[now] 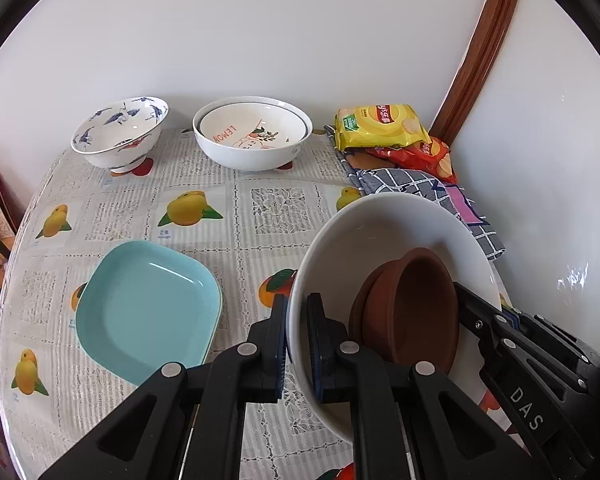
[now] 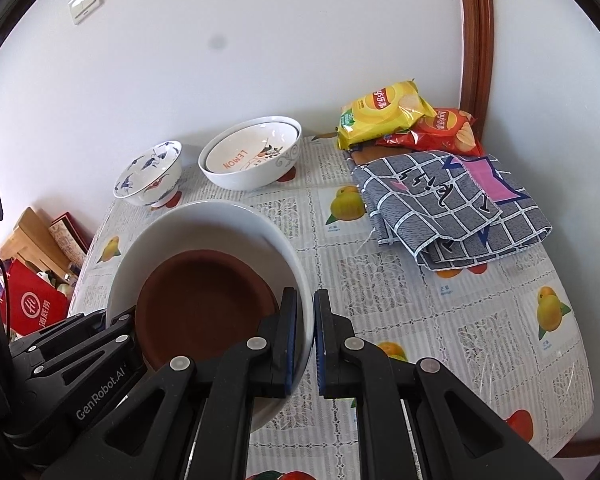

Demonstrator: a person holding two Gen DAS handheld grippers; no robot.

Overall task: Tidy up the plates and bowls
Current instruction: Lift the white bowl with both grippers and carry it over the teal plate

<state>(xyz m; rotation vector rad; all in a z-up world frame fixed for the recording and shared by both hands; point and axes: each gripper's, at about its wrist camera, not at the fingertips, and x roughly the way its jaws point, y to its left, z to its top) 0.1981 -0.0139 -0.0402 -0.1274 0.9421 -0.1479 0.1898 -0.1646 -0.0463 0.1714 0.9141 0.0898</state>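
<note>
A large white bowl (image 1: 380, 224) holds two nested brown dishes (image 1: 412, 304). My left gripper (image 1: 298, 332) is shut on its left rim. My right gripper (image 2: 305, 332) is shut on the opposite rim of the same white bowl (image 2: 204, 220), with the brown dishes (image 2: 200, 300) inside. The bowl is held above the table. A teal square plate (image 1: 148, 308) lies on the table to the left. A blue-patterned bowl (image 1: 118, 136) and a white bowl with a lemon bowl nested in it (image 1: 252, 136) stand at the back by the wall.
Yellow and red chip bags (image 2: 384, 116) and a folded checked cloth (image 2: 452, 208) lie at the back right of the fruit-print tablecloth (image 2: 420, 320). Boxes and a red bag (image 2: 36, 304) sit beyond the table's left edge. A wall runs behind.
</note>
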